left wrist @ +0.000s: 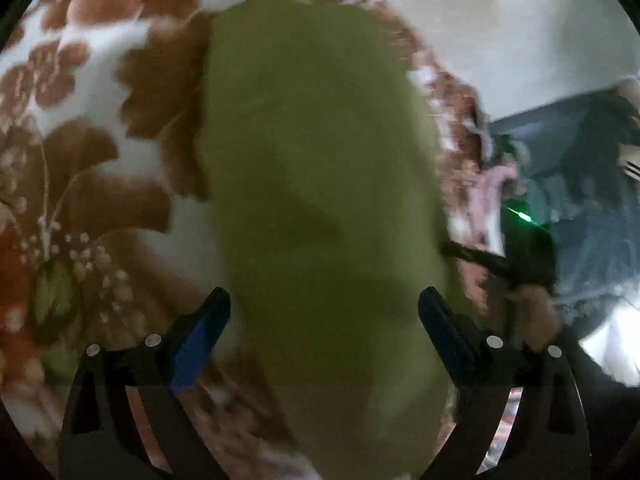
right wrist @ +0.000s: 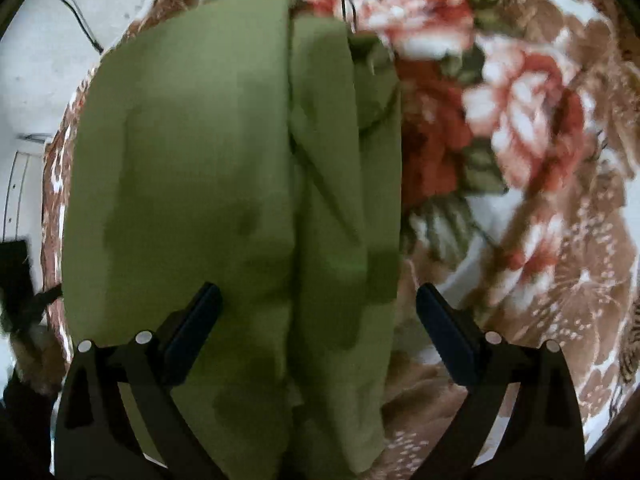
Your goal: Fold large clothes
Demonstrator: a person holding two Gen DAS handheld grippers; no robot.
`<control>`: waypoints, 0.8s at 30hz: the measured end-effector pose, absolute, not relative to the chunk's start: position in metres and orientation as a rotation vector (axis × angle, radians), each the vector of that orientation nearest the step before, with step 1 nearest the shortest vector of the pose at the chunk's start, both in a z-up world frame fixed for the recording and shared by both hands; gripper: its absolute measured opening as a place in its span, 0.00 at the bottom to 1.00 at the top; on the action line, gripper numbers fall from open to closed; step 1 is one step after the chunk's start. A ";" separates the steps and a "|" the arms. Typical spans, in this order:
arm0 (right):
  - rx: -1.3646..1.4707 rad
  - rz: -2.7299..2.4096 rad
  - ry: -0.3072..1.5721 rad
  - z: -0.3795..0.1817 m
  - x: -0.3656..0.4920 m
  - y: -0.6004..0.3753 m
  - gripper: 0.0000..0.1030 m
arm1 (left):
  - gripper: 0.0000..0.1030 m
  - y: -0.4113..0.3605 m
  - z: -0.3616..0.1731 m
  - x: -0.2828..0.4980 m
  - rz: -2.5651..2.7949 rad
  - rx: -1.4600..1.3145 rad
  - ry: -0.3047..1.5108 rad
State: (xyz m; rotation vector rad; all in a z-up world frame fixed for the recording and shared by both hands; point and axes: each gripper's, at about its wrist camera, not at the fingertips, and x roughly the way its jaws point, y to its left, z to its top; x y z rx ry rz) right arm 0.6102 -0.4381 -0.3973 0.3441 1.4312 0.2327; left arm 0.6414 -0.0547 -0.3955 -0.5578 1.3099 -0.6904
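A green garment (left wrist: 320,184) lies in a long folded strip on a floral blanket (left wrist: 88,128). My left gripper (left wrist: 324,308) is open above it, and the cloth runs between its fingers without being held. In the right wrist view the green garment (right wrist: 224,200) shows folded layers and a seam down the middle. My right gripper (right wrist: 318,304) is open and empty over the garment's near end, left finger over the cloth, right finger over the blanket (right wrist: 520,160).
The blanket's edge runs along the right in the left wrist view, with a pale floor (left wrist: 520,32) and a blue-grey object (left wrist: 592,208) beyond. The other gripper (left wrist: 520,256) shows there. A pale floor with a black cable (right wrist: 76,12) lies at the left of the right wrist view.
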 end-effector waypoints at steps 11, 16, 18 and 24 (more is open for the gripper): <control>0.666 0.402 1.440 -0.437 0.633 -0.445 0.93 | 0.83 -0.065 -0.430 0.639 -0.828 -0.880 1.280; 0.629 0.450 1.419 -0.411 0.623 -0.453 0.41 | 0.61 -0.069 -0.435 0.628 -0.829 -0.940 1.240; 0.627 0.497 1.390 -0.393 0.618 -0.448 0.28 | 0.57 -0.077 -0.414 0.620 -0.869 -0.937 1.199; 0.587 0.466 1.449 -0.421 0.636 -0.423 0.50 | 0.76 -0.099 -0.418 0.628 -0.824 -0.795 1.267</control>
